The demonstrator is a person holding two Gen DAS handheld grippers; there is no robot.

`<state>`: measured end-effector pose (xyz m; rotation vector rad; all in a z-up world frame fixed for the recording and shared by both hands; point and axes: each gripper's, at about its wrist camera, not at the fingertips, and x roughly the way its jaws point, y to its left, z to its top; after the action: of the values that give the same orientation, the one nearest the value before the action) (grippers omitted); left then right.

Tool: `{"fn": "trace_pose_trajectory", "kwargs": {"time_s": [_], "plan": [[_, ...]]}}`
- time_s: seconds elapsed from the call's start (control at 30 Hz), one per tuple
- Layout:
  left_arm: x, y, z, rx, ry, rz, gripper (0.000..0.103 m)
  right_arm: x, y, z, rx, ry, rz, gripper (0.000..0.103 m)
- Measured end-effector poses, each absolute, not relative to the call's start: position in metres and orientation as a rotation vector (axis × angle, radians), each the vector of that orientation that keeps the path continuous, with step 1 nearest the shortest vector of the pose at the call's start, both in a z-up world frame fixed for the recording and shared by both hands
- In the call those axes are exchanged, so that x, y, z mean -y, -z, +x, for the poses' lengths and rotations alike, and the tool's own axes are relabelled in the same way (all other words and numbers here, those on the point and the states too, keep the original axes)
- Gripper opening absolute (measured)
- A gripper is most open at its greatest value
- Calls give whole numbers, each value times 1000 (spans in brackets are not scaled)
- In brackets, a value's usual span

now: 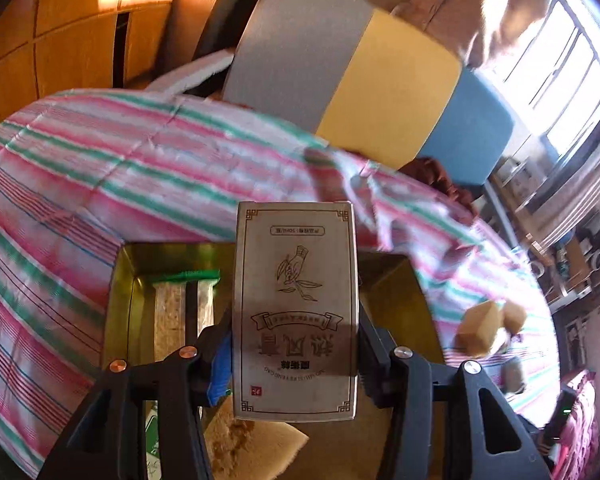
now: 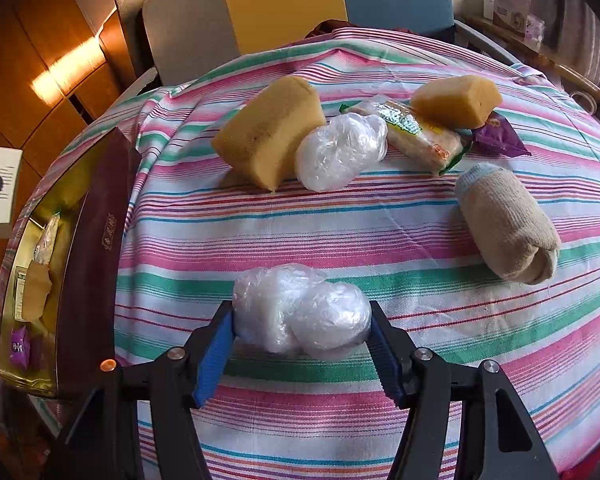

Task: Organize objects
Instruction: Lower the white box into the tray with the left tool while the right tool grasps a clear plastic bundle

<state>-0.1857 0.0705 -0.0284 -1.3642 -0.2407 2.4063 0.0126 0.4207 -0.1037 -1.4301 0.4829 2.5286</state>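
The left claw (image 1: 296, 364) held a beige carton (image 1: 296, 308) by its two long sides, over the open gold tin (image 1: 120, 292) that sat on the striped cloth (image 1: 100, 168). Inside the tin lay a clear packet (image 1: 184, 300) with a green top and, lower down, a sponge (image 1: 256, 444).

The right claw (image 2: 302, 336) gripped a crumpled plastic wad (image 2: 300, 312) between its blue pads (image 2: 214, 356), low over the cloth-covered counter (image 2: 380, 220). Farther along the counter lay a large sponge (image 2: 268, 132) touching a second plastic wad (image 2: 340, 150), then a snack packet (image 2: 416, 136), another sponge (image 2: 456, 100), a purple sachet (image 2: 498, 136) and, nearer on the right, a rolled sock (image 2: 508, 224). The tin, with its maroon outer wall, stood at the counter's left edge, holding a few things.
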Motion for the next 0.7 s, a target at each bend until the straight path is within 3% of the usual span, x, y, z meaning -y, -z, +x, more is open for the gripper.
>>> {"fn": "trace_pose_trajectory", "kwargs": {"time_s": [0.2,0.5,0.7], "plan": [[-81,73,-198,100,-2416,-1517,51,-422,104,13,-492,-2532,-1430,64],[-64,90,-210,86,-2467,-1578,54,-421,105,12,-494,-2533,-1430,64],[-60,68,-195,100,-2486,-1487,76,-421,105,11,-496,-2527,-1433,64]]}}
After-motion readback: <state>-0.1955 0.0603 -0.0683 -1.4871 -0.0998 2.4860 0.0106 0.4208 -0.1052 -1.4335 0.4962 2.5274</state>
